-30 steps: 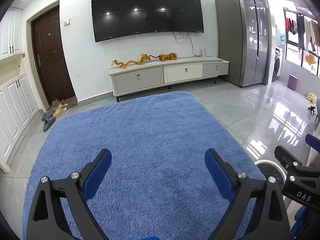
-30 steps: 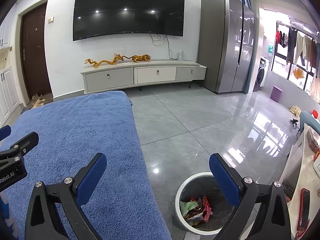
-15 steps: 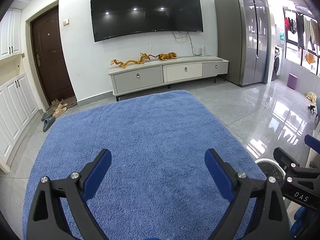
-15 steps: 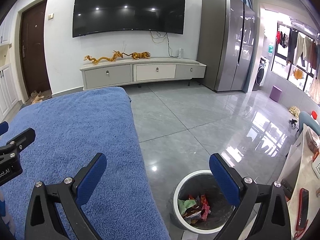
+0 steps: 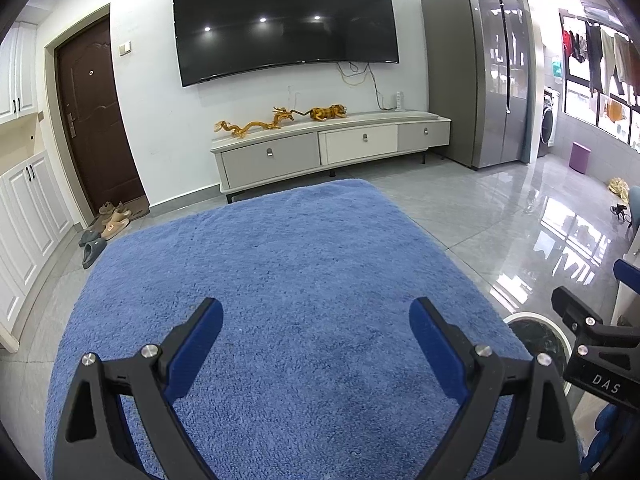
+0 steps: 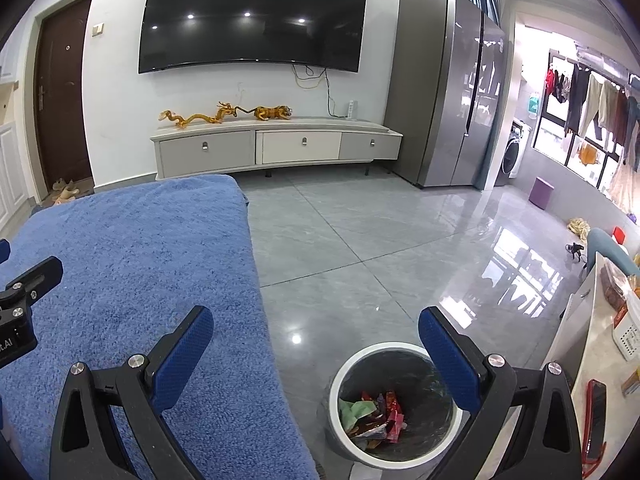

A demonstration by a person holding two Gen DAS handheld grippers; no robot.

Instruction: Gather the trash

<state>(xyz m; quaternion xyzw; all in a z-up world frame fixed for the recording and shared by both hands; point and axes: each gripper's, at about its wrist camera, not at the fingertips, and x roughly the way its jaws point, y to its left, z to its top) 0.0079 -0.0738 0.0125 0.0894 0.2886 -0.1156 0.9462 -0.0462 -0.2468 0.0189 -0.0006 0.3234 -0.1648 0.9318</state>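
Evidently both tools are empty: the left gripper [image 5: 316, 344] has its blue fingers [image 5: 196, 344] spread wide over the blue rug [image 5: 280, 280], nothing between them, and the right gripper [image 6: 316, 348] shows the same wide gap, its fingers [image 6: 182, 352] parted with only rug and grey tiled floor [image 6: 360, 260] behind. The trash [image 6: 372, 416] sits as a heap of crumpled wrappers (red, green and brown, as far as one can tell) at the bottom of the round white-rimmed bin [image 6: 348, 368], which stands on the floor just beside the rug's right edge, near the camera and below the right-hand finger. That placement makes sense: a bin set at the rug's edge lets either tool drop things in with a short swing. Both grippers point forward and somewhat downward, side by side, each catching the other at the edge of its view, which reads as a resting or scanning pose and not a reach. No loose litter shows on the visible rug, so I judge the collecting is largely done, or the next piece lies out of view. At far right a pale counter [image 6: 584, 344] carries a red-edged phone and some packets; whether any of that counts as trash I cannot tell. Far off, the television and low cabinet play no part.
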